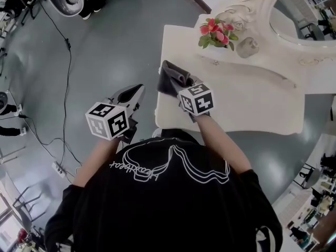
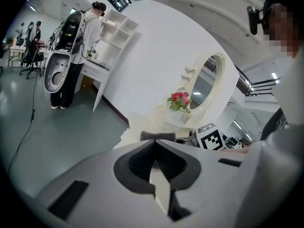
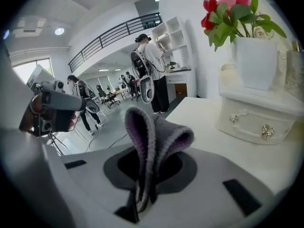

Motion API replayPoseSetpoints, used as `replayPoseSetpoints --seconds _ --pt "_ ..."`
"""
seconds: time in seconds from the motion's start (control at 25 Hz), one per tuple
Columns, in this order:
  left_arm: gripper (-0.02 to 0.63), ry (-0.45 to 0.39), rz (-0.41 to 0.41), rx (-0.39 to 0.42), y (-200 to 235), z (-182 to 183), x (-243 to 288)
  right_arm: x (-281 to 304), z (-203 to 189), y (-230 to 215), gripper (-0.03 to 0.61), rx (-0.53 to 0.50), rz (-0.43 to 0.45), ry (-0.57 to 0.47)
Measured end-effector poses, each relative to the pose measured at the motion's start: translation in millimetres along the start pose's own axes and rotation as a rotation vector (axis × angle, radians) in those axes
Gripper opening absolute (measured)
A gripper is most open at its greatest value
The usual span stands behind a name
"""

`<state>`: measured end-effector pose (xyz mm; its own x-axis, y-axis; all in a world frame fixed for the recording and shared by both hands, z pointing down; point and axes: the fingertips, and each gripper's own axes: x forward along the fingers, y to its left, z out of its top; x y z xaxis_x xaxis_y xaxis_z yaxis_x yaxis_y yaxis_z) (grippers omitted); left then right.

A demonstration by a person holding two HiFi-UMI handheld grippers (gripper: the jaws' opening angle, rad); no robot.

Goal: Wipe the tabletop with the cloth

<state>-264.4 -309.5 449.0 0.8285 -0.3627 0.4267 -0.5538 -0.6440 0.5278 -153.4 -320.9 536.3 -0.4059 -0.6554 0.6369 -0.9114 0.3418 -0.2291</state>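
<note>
**Right tool (image 3: pixel 145 175) grips cloth (image 3: pixel 153 134) at desk (image 1: pixel 252 106) edge**

Jaws of the right tool (image 1: pixel 181 86) are clamped on a grey cloth. Its pinched end runs down between the pads, and a loose fold stands up out of them. In the head view the cloth (image 1: pixel 169 76) is bunched just ahead of this tool, over the desk's left edge near the front corner. Whether it presses on the top or hangs just above it cannot be told.

Off to the side, the left tool (image 1: pixel 135 94) hangs over the floor beside the desk. Its jaws (image 2: pixel 154 151) are closed tip to tip with nothing between them.

Wiping looks to be at its start: the cloth is in hand at one edge, and the bare white top stretches away to the right. The next move calls for lowering the fold flat onto the desk (image 3: pixel 204 115) and sweeping it across with steady downward pressure.

Farther back stand a small drawer box (image 3: pixel 256 120) and a white vase (image 3: pixel 256 63) of flowers (image 1: pixel 215 32), so strokes should stop short of them. A mirror (image 1: pixel 310 12) rises behind.
</note>
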Motion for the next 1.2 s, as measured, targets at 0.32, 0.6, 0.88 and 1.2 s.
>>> replayPoseSetpoints --seconds 0.32,0.6,0.88,1.2 --pt "0.005 0.019 0.006 -0.008 7 -7 0 13 -7 -9 0.055 -0.137 -0.101 0.077" --pt "0.005 0.037 -0.001 -0.011 10 -15 -3 15 -5 -6 0.055 -0.21 -0.138 0.105" --pt "0.005 0.051 -0.012 0.001 10 -20 -4 14 -9 -12 0.054 -0.177 -0.154 0.108" --pt "0.005 0.045 -0.039 0.002 6 -20 -1 1 -17 -28 0.054 -0.159 -0.201 0.111"
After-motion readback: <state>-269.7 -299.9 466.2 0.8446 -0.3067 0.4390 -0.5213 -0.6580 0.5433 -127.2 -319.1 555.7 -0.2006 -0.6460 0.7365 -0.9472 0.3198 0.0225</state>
